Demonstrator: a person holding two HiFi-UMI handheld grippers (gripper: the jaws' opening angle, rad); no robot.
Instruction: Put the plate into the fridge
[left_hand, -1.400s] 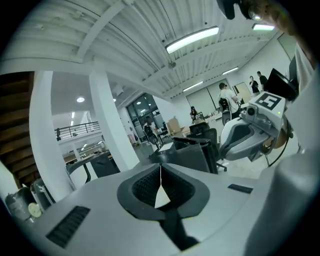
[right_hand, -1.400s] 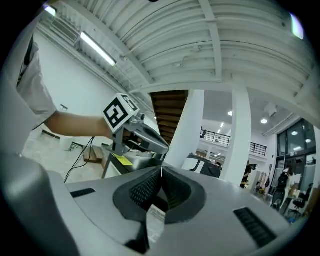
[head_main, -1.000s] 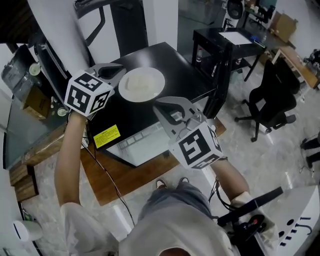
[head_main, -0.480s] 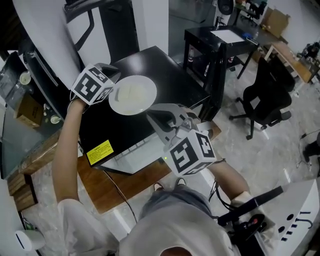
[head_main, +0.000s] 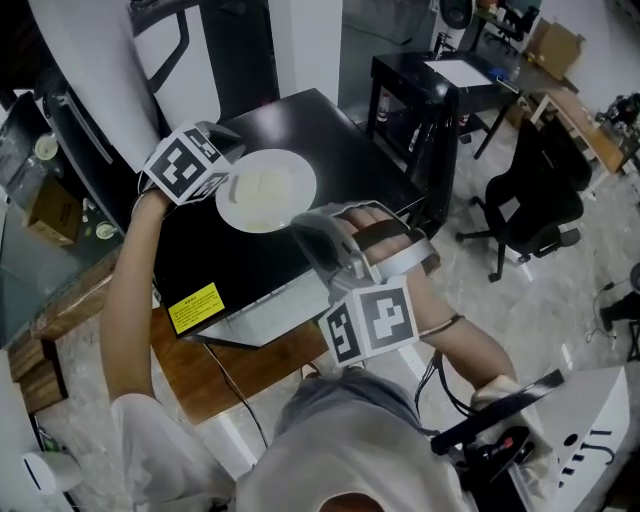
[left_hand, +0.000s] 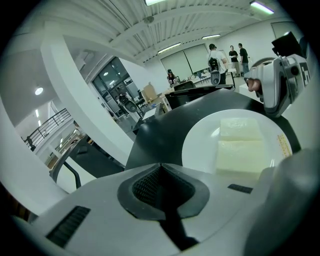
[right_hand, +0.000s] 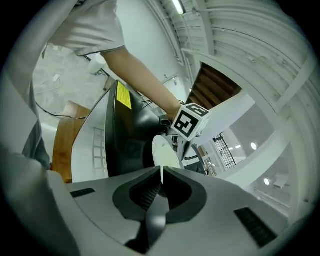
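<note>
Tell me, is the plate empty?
Not empty: two pale rectangular blocks lie on the white plate, seen in the left gripper view.

White round plate (head_main: 266, 190) with two pale blocks (left_hand: 241, 146) on it, roughly level in the air over the black fridge (head_main: 345, 140) top, its rim pinched at 5 o'clock by the right gripper (head_main: 303, 227).

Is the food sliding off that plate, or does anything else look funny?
Nothing stands out. The two pale blocks sit side by side inside the white plate, and nothing has spilled. The right gripper pinches its rim over the black fridge top.
</note>
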